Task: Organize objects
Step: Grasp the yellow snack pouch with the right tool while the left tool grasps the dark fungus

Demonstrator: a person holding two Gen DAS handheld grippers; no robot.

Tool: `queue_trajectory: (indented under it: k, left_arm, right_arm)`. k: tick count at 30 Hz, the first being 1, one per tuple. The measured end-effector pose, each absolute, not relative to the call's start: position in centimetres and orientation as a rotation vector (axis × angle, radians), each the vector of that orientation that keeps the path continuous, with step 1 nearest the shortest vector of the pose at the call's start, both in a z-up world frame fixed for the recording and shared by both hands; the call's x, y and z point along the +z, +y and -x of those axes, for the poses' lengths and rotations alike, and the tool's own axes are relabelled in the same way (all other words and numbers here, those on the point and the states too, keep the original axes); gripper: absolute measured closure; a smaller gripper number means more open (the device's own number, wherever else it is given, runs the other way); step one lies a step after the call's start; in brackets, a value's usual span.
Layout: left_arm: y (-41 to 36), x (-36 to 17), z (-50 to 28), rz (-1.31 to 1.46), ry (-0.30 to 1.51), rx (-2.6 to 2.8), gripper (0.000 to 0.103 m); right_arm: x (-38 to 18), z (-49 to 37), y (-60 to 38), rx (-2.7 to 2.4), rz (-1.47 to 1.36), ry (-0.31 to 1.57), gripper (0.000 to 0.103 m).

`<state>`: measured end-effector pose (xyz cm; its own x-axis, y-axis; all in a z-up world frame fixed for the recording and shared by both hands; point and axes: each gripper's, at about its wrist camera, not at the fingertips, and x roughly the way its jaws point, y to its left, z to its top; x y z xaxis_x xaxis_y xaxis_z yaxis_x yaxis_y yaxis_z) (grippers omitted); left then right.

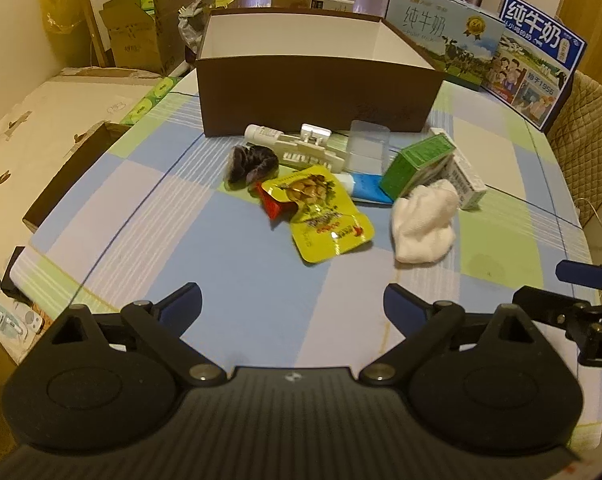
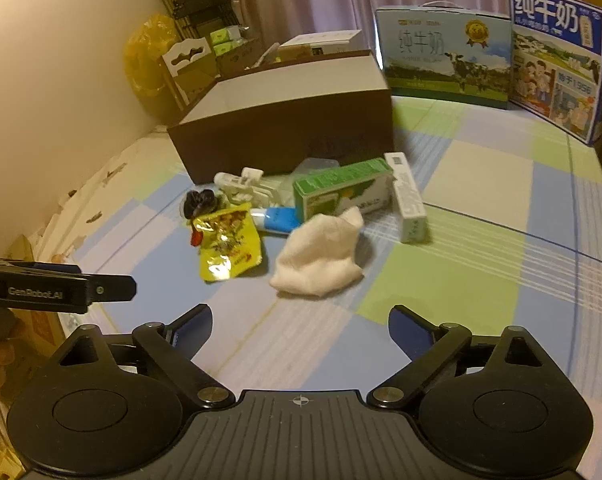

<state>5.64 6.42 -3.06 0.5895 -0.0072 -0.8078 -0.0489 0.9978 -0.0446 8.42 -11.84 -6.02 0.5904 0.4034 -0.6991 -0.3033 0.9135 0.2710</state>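
Both the left gripper and right gripper hover with jaws wide and empty above the desk. Ahead, a soft white cloth and a slick, crinkly yellow pouch lie before the open box. Judged light: pinch the cloth at a raised fold, the pouch by its edge.

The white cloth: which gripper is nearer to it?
Right, though only by a little. The right gripper sits open just short of the white cloth, nearly in line with it. The left gripper is also open but further back and off to the cloth's left.
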Motion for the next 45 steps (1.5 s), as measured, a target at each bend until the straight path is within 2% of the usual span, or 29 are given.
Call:
queue_trajectory:
  k: [7,21,38,41,45]
  left_arm:
    - [9.2,-4.4,-8.5,0.053,0.992,0.016,0.007]
    - [15.0,-7.8,-14.2,0.042,1.087,0.001,0.007]
    - [18.4,-10.6,-19.0,0.022,1.152,-0.058,0.007]
    - [18.7,-10.9,-19.6,0.018,1.159,-0.068,0.007]
    - [19.1,-11.1,-20.2,0.013,1.163,-0.080,0.007]
  right_arm:
    - [-6.7,-11.2,-7.9,0.465,-0.117,0.860,0.020]
    - [-10.3,-18.5,-0.3,0.488,-0.078,0.919,0.020]
    - [-14.2,-23.2,3.7,0.431,-0.066,1.010,0.021]
    - [-14.9,-23.8,4.1,0.411,-0.061,1.023,0.026]
    - [-15.2,-24.0,4.3,0.410,-0.058,1.021,0.028]
